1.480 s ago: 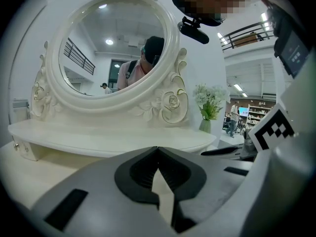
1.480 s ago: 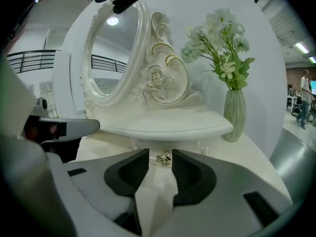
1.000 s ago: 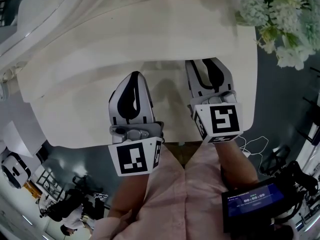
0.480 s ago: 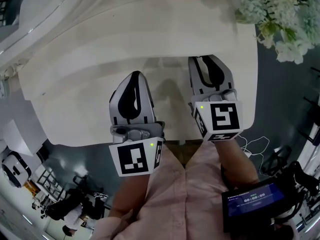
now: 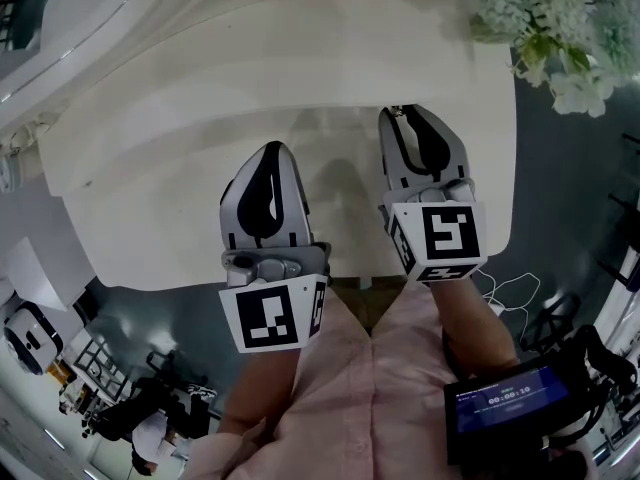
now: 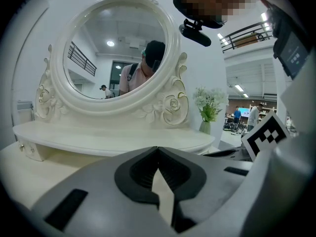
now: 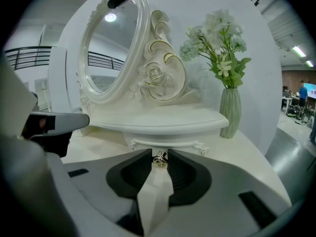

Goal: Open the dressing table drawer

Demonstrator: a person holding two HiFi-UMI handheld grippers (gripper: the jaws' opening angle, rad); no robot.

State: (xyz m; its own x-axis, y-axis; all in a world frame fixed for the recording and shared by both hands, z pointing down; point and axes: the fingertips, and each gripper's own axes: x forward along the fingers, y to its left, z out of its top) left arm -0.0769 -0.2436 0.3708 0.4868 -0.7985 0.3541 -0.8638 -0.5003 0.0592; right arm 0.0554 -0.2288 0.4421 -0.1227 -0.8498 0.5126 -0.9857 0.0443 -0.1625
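The white dressing table point(image 5: 150, 208) carries a raised shelf with a small drawer point(image 7: 183, 144) under it. In the right gripper view the drawer's gold knob point(image 7: 159, 158) sits between the tips of my right gripper point(image 7: 159, 155). Its jaws have just been closing, and the pads now press on the knob. In the head view the right gripper point(image 5: 405, 113) reaches to the shelf's front, which hides the knob. My left gripper point(image 5: 267, 153) hovers over the tabletop to the left. Its tips meet with nothing between them, as the left gripper view point(image 6: 158, 148) shows.
An oval mirror point(image 6: 116, 53) in a carved frame stands on the shelf. A green vase of white flowers point(image 7: 230, 113) sits at the table's right end, and the blooms point(image 5: 560, 28) show at top right. A small screen point(image 5: 510, 398) hangs by my right arm.
The right gripper's jaws have narrowed around the knob. Both grippers stay where they were over the table.
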